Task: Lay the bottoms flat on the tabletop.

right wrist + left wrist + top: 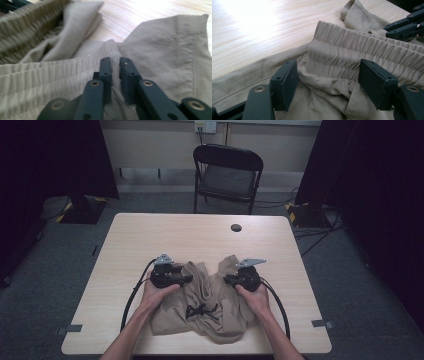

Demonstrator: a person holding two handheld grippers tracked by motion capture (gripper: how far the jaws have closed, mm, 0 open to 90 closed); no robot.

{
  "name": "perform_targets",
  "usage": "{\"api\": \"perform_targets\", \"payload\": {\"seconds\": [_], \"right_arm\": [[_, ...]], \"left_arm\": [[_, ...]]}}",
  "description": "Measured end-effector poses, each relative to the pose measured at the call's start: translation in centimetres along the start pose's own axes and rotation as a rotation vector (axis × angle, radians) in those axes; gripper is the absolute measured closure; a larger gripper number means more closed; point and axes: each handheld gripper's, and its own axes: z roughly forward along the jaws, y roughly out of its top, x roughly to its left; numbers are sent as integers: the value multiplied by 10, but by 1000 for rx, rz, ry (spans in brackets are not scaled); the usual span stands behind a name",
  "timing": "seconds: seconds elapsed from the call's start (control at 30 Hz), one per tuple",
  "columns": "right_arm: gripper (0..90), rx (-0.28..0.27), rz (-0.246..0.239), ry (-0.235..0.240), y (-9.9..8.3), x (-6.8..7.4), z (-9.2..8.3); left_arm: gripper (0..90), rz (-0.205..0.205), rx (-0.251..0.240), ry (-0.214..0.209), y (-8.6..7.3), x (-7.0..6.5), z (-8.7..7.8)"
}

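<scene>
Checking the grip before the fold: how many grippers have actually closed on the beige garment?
1: the right gripper is shut on the garment at its elastic waistband; the left gripper is open around the waistband.

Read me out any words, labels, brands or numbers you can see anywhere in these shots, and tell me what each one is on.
No readable text anywhere.
The beige shorts show no label or print, nor does their waistband.
The left gripper and the right gripper carry no markings.
The wall plate behind the chair is too small to read.
</scene>
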Motion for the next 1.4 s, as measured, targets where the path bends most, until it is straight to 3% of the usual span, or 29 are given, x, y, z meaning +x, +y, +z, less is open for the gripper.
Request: {"api": "perform_targets", "payload": {"seconds": [0.1, 0.13, 0.17, 0.23, 0.27, 0.43, 0.73, 1.07, 1.13, 1.2, 1.3, 1.37, 1.4], "right_arm": [[844, -9, 3, 5, 1, 1, -3], [847, -15, 4, 8, 1, 1, -5], [847, -17, 2, 10, 1, 1, -5], [847, -20, 6, 9, 1, 2, -7], [847, -30, 8, 12, 2, 2, -9], [848, -48, 13, 6, 4, 1, -14], [850, -104, 58, -24, 3, -12, -35], [853, -182, 133, -113, -7, -39, -78], [854, -194, 147, -114, -13, -42, -85], [853, -166, 142, -112, -22, -42, -84], [852, -146, 158, -95, -32, -41, -80], [848, -139, 176, -84, -42, -41, -74], [845, -142, 188, -80, -46, -41, -72]], "left_arm": [[396, 11, -4, -8, -1, -1, 1], [497, 14, -1, -20, -1, -1, 2], [580, 44, 13, 9, -1, -3, 1], [606, 31, 2, -2, -1, -3, 1], [748, 33, 3, 0, -1, -2, -1], [837, 14, -16, -10, -1, -1, -7], [849, -24, -61, -13, -12, 7, -42], [853, -43, -113, -18, -19, 6, -93], [853, -34, -81, -23, -24, 4, -97], [850, -40, -75, -53, -31, 2, -98], [827, -43, -72, -60, -33, 2, -96], [747, -59, -98, -67, -32, 6, -93], [687, -73, -108, -49, -31, 10, -91]]}}
